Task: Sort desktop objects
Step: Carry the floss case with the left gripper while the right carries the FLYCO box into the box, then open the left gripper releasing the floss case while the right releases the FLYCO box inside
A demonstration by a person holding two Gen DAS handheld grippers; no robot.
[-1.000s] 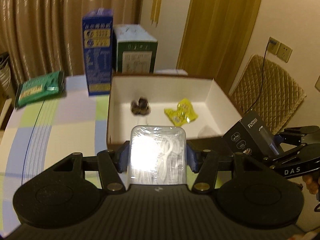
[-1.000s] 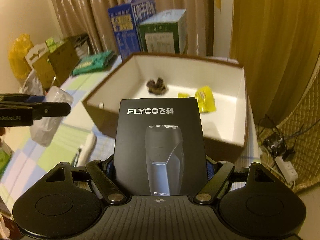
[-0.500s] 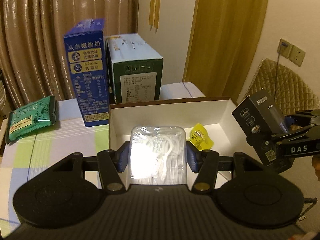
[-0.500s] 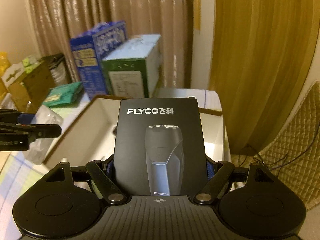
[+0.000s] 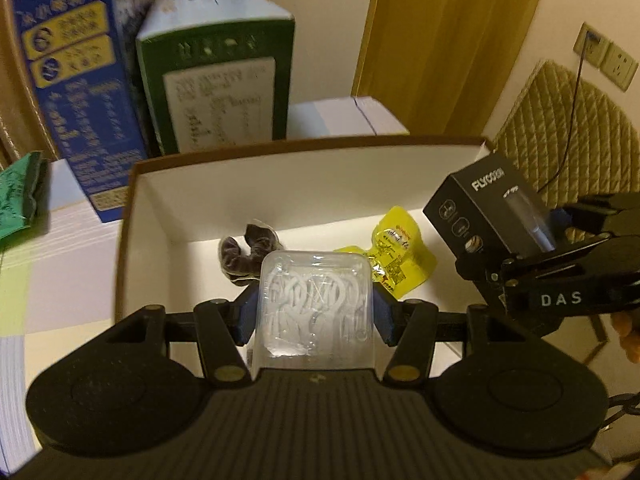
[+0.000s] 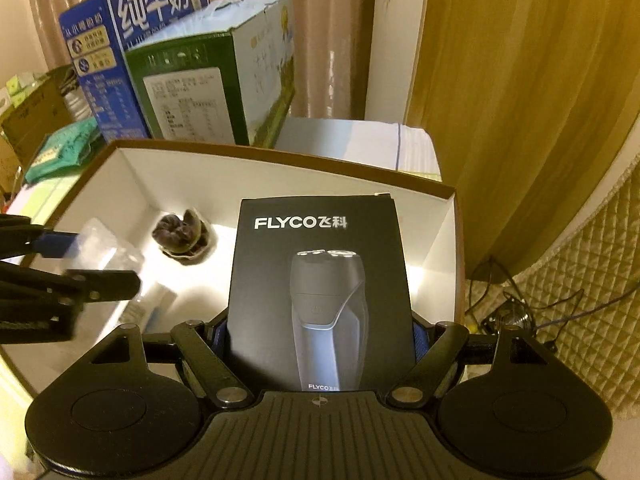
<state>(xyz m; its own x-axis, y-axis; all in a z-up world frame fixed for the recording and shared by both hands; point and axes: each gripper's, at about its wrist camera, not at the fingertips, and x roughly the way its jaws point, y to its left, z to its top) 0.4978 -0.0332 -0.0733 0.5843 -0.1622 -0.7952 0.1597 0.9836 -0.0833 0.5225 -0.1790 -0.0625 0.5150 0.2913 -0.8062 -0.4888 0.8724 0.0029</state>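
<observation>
My left gripper [image 5: 314,314] is shut on a clear plastic box of white floss picks [image 5: 314,304], held over the near part of the open brown cardboard box [image 5: 304,146]. My right gripper [image 6: 322,334] is shut on a black FLYCO shaver box [image 6: 320,280], held over the right side of the same cardboard box [image 6: 280,156]. Inside lie a dark wrapped snack [image 5: 250,254] and a yellow packet [image 5: 400,256]. In the left wrist view the shaver box [image 5: 486,210] hangs at the right in the right gripper [image 5: 520,256]. The right wrist view shows the left gripper [image 6: 84,264] at the left.
A blue milk carton [image 5: 76,92] and a green-and-white carton [image 5: 218,68] stand behind the cardboard box. A green packet [image 5: 18,196] lies at the far left on the checked tablecloth. A quilted chair [image 5: 560,140] and cables [image 6: 504,312] are to the right.
Both grippers have moved forward and dipped down over the cardboard box, still holding their loads. The box interior and its contents now fill the middle of both views.
</observation>
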